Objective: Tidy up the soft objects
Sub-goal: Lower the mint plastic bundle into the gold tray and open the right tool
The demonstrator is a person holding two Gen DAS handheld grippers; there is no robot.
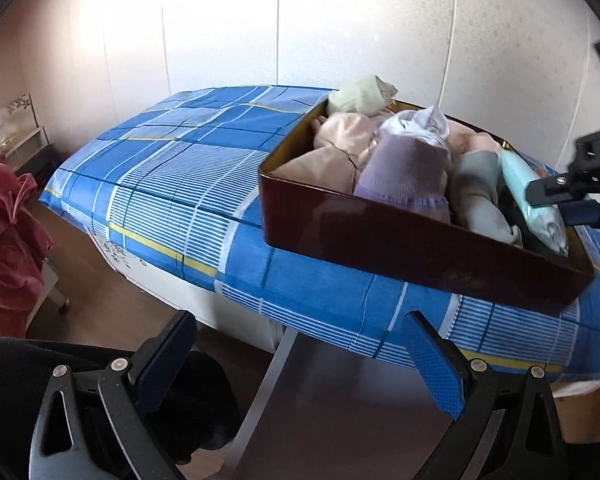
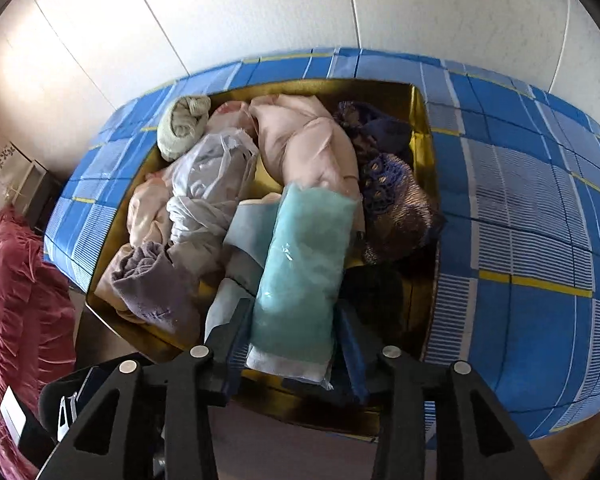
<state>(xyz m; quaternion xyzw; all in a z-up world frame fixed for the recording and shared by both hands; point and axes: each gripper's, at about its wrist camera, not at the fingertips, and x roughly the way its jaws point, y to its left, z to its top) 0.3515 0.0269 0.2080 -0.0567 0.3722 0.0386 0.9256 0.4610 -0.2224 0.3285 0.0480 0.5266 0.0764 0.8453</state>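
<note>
The right gripper (image 1: 576, 200) is cut off by the left wrist view's right edge, so its jaws cannot be read there. In the right wrist view the teal packet (image 2: 304, 272) hides the box (image 2: 424, 148) floor beneath it, and the near right corner is too dark to make out. The pink fabric (image 2: 16, 300) runs off the left edge.
</note>
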